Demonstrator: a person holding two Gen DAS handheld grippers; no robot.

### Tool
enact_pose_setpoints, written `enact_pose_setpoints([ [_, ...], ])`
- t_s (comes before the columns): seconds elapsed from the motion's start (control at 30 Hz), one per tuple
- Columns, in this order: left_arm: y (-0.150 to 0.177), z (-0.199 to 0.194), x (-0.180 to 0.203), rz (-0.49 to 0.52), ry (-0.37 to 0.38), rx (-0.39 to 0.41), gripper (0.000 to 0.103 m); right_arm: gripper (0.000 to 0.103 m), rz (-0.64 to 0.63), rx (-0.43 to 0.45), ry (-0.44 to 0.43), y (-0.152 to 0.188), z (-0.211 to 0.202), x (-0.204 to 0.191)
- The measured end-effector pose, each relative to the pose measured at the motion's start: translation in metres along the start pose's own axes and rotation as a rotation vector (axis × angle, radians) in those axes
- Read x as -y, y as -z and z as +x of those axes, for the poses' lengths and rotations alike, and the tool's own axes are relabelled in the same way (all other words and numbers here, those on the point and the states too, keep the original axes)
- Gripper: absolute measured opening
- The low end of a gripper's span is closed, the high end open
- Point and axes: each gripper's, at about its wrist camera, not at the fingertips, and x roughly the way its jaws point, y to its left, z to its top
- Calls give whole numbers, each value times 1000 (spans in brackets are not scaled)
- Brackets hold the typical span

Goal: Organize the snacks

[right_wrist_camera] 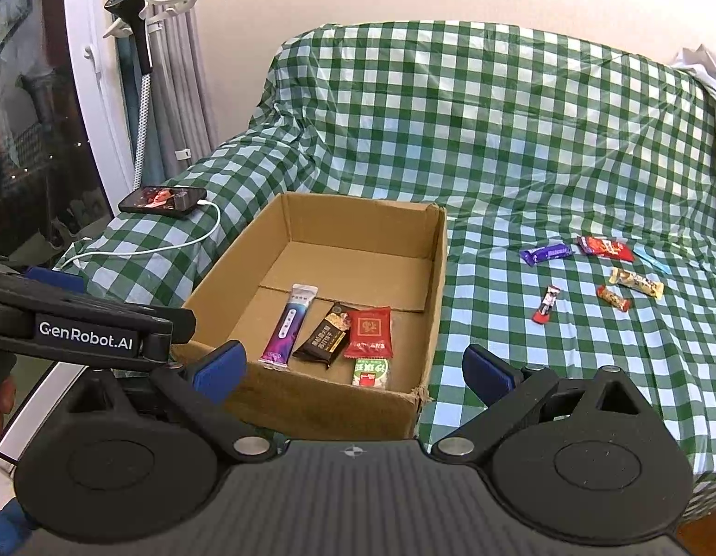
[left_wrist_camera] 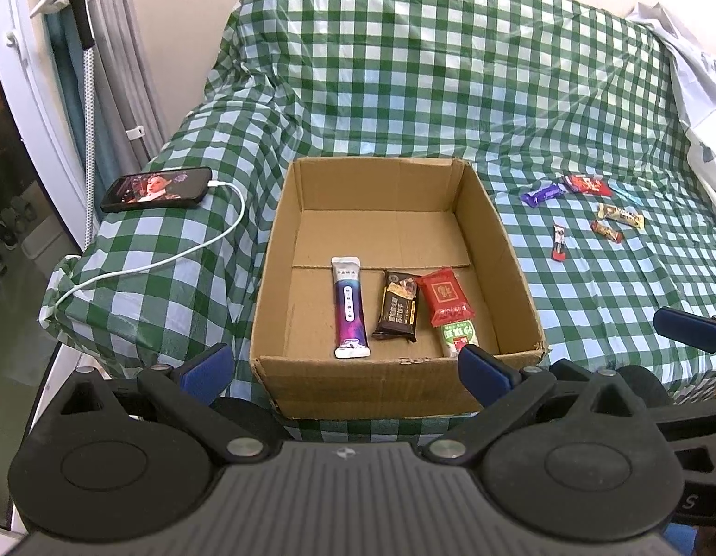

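An open cardboard box (left_wrist_camera: 478,213) (right_wrist_camera: 432,278) sits on a green checked cloth. Inside lie a purple stick pack (left_wrist_camera: 350,308) (right_wrist_camera: 288,324), a dark brown bar (left_wrist_camera: 398,306) (right_wrist_camera: 325,336), a red packet (left_wrist_camera: 446,295) (right_wrist_camera: 369,331) and a green-and-white packet (left_wrist_camera: 459,336) (right_wrist_camera: 372,373). Several small snacks lie on the cloth to the right, among them a purple bar (left_wrist_camera: 541,193) (right_wrist_camera: 545,252) and a red wrapper (left_wrist_camera: 589,184) (right_wrist_camera: 606,246). My left gripper (left_wrist_camera: 346,368) is open before the box's near wall. My right gripper (right_wrist_camera: 355,366) is open over the box's near right corner, holding nothing.
A phone (left_wrist_camera: 156,187) (right_wrist_camera: 163,200) with a white charging cable (left_wrist_camera: 205,243) lies on the cloth left of the box. A curtain, a white frame and a hanging black handle (right_wrist_camera: 135,23) stand at the far left. White fabric (left_wrist_camera: 696,74) sits at the far right.
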Motion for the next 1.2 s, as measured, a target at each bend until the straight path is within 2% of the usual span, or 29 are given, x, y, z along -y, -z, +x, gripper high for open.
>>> enact_pose_setpoints([
  [0.73, -8, 35, 29, 39, -3, -119, 103, 100, 80, -82, 3, 4, 6, 26],
  [1.2, -14, 47, 51, 101, -23, -143, 103, 102, 184, -141, -11, 10, 10, 46],
])
